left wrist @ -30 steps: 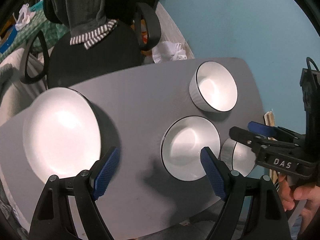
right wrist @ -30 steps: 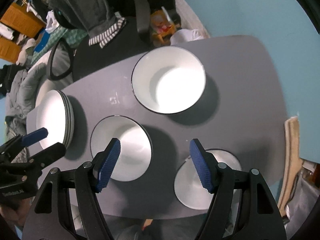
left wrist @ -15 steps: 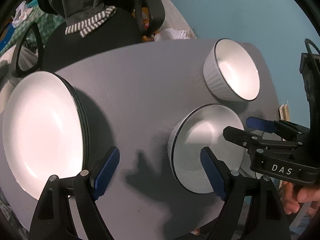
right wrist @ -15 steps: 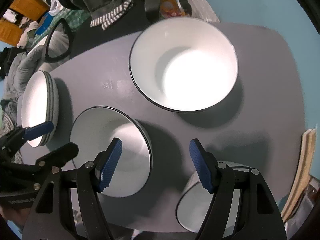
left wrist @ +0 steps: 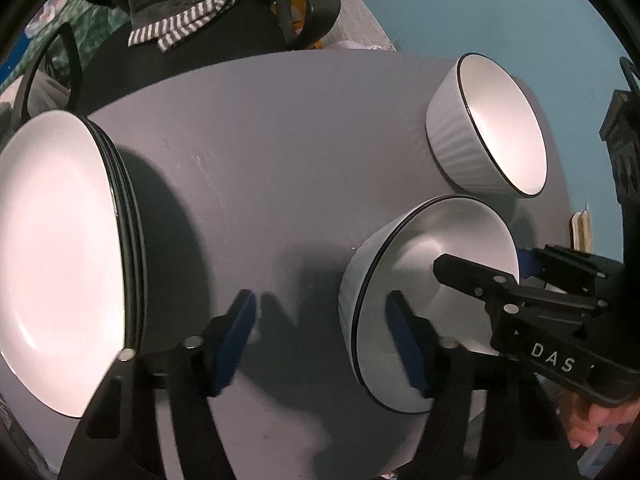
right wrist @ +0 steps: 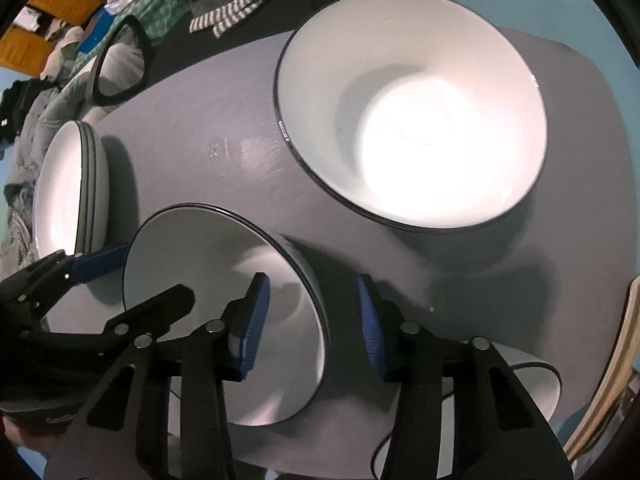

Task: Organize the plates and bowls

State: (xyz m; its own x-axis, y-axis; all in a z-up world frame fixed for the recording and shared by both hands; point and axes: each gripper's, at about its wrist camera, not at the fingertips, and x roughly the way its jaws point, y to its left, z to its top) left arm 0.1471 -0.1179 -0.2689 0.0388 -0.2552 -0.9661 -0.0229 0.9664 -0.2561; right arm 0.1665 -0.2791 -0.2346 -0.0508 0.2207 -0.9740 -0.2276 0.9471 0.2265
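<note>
A white, black-rimmed middle bowl (left wrist: 424, 280) (right wrist: 208, 312) sits on the grey table (left wrist: 260, 160). My left gripper (left wrist: 320, 340) straddles its left rim, one finger inside and one over the table. Its jaws are closing, and the pads stand clear of the wall. My right gripper (right wrist: 312, 328) straddles the opposite rim the same way, also closing without touching. Each gripper shows in the other's view: left gripper (right wrist: 132, 284), right gripper (left wrist: 504, 264). A stack of plates (left wrist: 60, 260) (right wrist: 64, 192) stands left. A larger ribbed bowl (left wrist: 492, 124) (right wrist: 412, 120) stands behind. A small bowl (right wrist: 528, 384) is partly hidden under my right fingers.
An office chair (left wrist: 192, 52) draped with a grey and striped garment (left wrist: 184, 28) stands behind the table, against a teal wall (left wrist: 480, 8). A wooden piece (right wrist: 616, 380) lies at the table's right edge. A hand (left wrist: 584, 428) holds the right gripper. Clutter (right wrist: 48, 32) lies beyond the table at far left.
Both grippers have come down onto the middle bowl, so the dishes look larger. Both pairs of jaws have narrowed, and each now has the bowl's rim between its fingers.
</note>
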